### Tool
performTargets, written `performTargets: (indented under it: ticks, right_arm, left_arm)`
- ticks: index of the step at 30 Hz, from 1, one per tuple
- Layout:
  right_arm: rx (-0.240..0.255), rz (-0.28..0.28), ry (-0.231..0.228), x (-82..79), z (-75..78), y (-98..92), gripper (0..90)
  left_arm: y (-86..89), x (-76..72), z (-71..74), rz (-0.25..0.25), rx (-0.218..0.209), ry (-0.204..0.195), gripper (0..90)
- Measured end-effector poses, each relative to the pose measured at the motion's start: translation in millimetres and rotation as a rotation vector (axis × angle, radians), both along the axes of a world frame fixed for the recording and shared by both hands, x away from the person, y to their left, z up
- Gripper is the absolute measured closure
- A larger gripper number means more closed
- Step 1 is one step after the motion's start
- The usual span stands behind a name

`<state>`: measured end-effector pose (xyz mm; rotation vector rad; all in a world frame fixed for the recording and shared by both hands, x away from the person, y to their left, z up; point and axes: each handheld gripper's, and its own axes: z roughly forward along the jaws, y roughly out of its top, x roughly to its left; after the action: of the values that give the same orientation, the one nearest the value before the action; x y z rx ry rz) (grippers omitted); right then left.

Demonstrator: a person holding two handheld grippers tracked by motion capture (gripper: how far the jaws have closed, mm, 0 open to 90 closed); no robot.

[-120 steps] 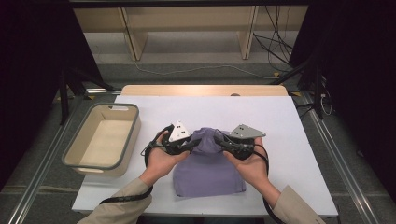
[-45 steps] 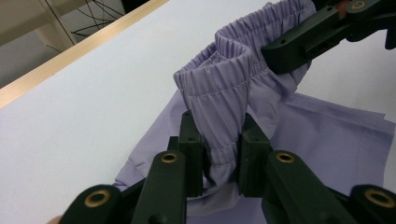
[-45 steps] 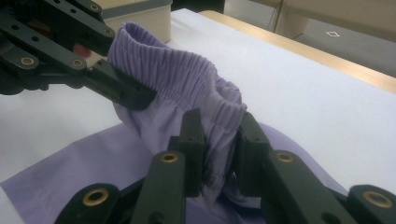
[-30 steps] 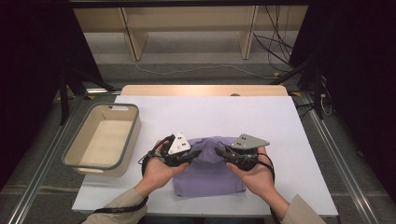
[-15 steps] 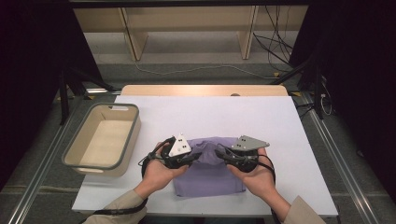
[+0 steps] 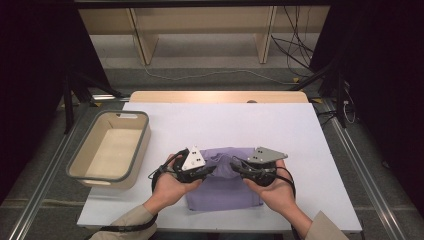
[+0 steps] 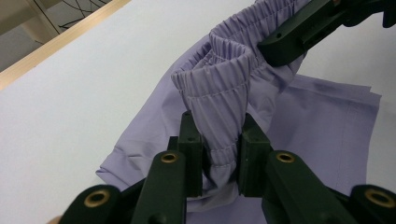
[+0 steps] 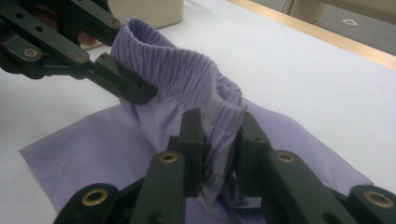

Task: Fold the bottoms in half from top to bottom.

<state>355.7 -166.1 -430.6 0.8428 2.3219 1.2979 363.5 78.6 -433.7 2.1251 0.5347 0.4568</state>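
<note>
Both tools, left tool (image 6: 212, 171) and right tool (image 6: 235, 166), clench unlabelled purple shorts' (image 6: 225, 192) waistband.

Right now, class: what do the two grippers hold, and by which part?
Both the left gripper and the right gripper are shut on the purple garment, each pinching its gathered elastic waistband.

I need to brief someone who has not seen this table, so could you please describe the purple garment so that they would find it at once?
On the white table, look at the near middle, right of the beige bin. The purple garment lies there, the only cloth, its gathered elastic waistband pinched up by the left gripper and the right gripper.
</note>
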Motion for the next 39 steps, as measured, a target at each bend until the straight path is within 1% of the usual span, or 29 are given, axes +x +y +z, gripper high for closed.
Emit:
performTargets:
  ticks: [10,16,22,29,35,39]
  right_arm:
    - [-0.007,0.007,0.009,-1.2,-1.7,-0.2,75.9]
    - [-0.013,0.013,0.013,-1.4,-3.1,-0.6,75.9]
    - [-0.013,0.014,0.022,-2.2,-3.9,-0.8,75.8]
    - [-0.021,0.022,0.029,-2.5,-5.7,-1.2,75.8]
    - [-0.033,0.03,0.031,-3.4,-7.6,0.0,75.7]
    - [-0.036,0.033,0.041,-4.0,-9.4,0.7,75.7]
  left_arm:
    - [-0.5,-1.6,-1.4,-0.006,0.011,0.002,75.1]
    - [-1.0,-2.6,-2.7,-0.013,0.024,0.0,75.1]
    - [-1.2,-3.1,-3.4,-0.017,0.027,0.003,75.0]
    - [-1.7,-3.4,-5.7,-0.024,0.036,0.01,75.0]
    - [-1.4,-3.2,-7.6,-0.03,0.054,0.016,75.0]
    - [-1.5,-3.5,-9.2,-0.033,0.062,0.022,74.9]
